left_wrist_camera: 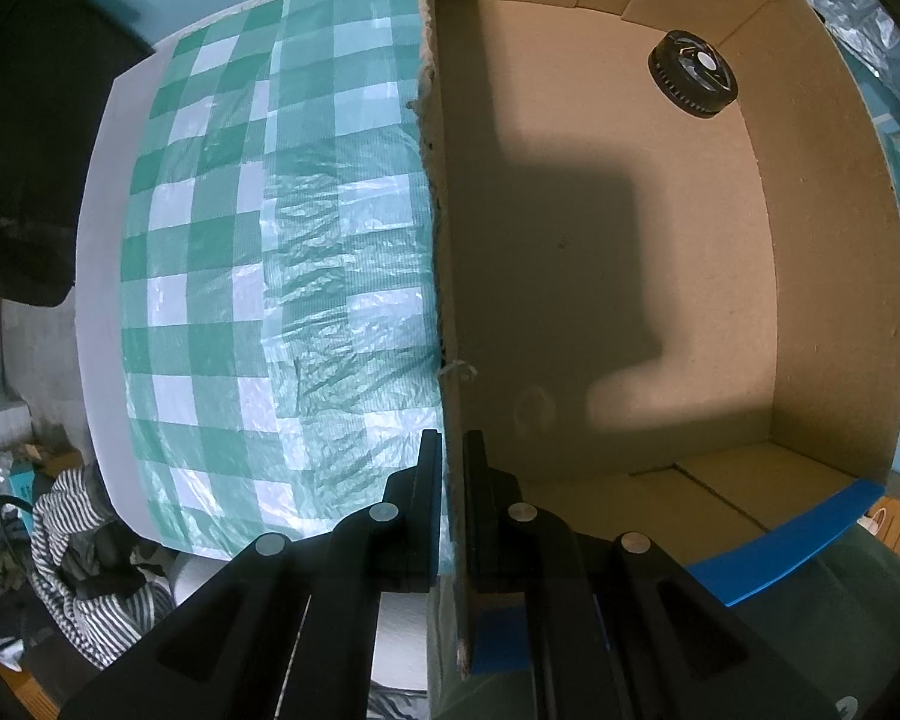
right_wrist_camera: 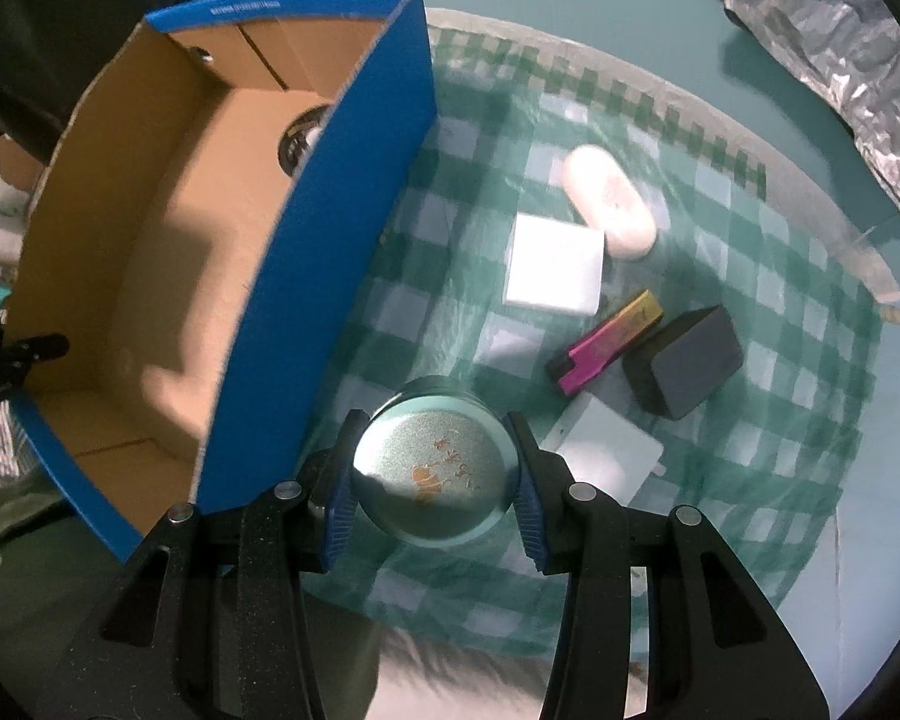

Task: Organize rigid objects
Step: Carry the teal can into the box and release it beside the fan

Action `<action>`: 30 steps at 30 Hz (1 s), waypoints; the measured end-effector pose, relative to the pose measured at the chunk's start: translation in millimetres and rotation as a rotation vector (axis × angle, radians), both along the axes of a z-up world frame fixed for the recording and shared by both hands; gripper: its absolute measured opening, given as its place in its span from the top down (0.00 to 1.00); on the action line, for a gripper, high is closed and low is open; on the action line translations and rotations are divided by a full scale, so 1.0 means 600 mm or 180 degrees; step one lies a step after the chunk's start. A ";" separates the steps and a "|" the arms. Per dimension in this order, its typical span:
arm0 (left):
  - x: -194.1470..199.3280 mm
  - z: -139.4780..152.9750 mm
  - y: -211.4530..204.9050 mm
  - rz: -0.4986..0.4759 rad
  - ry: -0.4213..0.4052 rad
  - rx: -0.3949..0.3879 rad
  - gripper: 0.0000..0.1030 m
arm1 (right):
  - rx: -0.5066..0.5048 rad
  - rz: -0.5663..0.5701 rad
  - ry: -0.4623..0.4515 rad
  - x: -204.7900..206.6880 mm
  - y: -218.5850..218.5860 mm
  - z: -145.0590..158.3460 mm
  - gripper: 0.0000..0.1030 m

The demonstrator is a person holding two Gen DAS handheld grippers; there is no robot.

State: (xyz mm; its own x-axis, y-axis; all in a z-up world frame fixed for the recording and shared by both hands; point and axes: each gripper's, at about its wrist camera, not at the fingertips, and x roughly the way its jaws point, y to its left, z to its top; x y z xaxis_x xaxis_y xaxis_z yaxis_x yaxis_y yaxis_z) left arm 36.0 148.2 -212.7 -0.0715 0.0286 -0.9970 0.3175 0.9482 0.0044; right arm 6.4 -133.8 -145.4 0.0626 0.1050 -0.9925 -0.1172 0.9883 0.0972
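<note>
tin: round teal tin (right_wrist_camera: 433, 463) low centre of the right view, clenched between the right gripper (right_wrist_camera: 435, 483) jaws, just beside the box
box: cardboard box (left_wrist_camera: 834, 252) holds one black wheel (left_wrist_camera: 692, 72), upper right of the left view
left gripper (left_wrist_camera: 453, 504): jaws clenched on the box wall
tin look: speckled lid, gold print
</note>
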 end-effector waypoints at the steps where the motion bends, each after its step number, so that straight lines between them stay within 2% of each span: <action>1: 0.001 0.001 -0.001 -0.0006 -0.0004 0.0001 0.94 | 0.0005 0.0010 -0.0017 0.000 0.002 0.005 0.57; 19: 0.005 0.007 0.007 0.0029 -0.0017 -0.0040 0.94 | 0.0190 0.0322 -0.0316 0.077 0.067 0.095 0.57; 24: 0.002 0.007 0.011 0.0030 -0.0031 -0.0037 0.94 | 0.0211 0.0452 -0.0342 0.101 0.098 0.094 0.57; 30: -0.002 0.007 0.013 0.0032 -0.0033 -0.0037 0.94 | 0.0178 0.0606 -0.0272 0.121 0.133 0.067 0.57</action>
